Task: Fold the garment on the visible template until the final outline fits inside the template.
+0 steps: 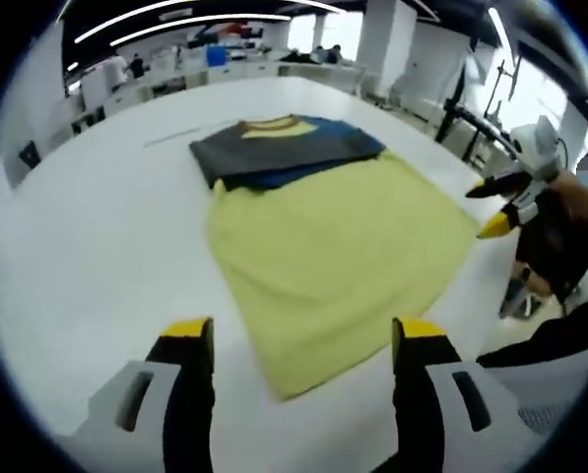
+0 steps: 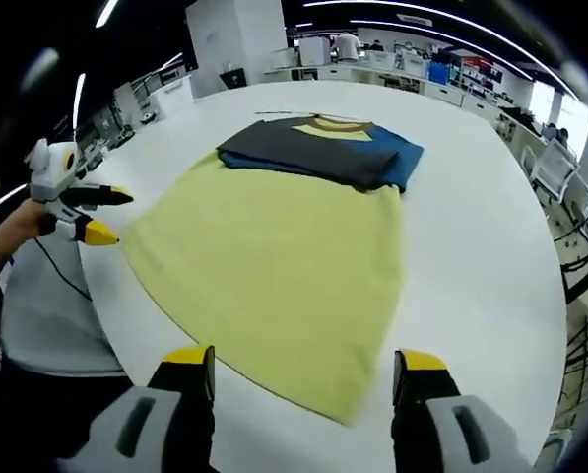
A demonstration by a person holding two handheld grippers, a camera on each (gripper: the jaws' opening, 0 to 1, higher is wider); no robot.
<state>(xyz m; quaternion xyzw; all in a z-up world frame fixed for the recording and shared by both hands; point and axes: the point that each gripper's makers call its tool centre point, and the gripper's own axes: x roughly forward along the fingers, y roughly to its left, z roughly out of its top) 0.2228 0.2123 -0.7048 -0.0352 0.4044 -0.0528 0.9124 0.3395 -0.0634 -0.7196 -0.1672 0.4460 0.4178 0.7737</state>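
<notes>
White counter [image 1: 97, 246] in an open-plan lab, strip lights overhead, desks at the far walls. Nearest, the left hand-held gripper [image 1: 303, 340] and right hand-held gripper [image 2: 303, 370] both hovered with jaws wide apart, holding nothing, probably poised at the hem for the next fold. The garment [image 1: 333, 246] lay flat beyond: yellow body spread, dark sleeves folded across the collar end.

Bright, even light from ceiling strips [image 1: 175, 20] at my twelve o'clock; the table [image 1: 97, 227] glares white. Windows [image 1: 530, 89] at two o'clock blow out. Fisheye bends the edges, the far room is soft, and shadows are faint.
</notes>
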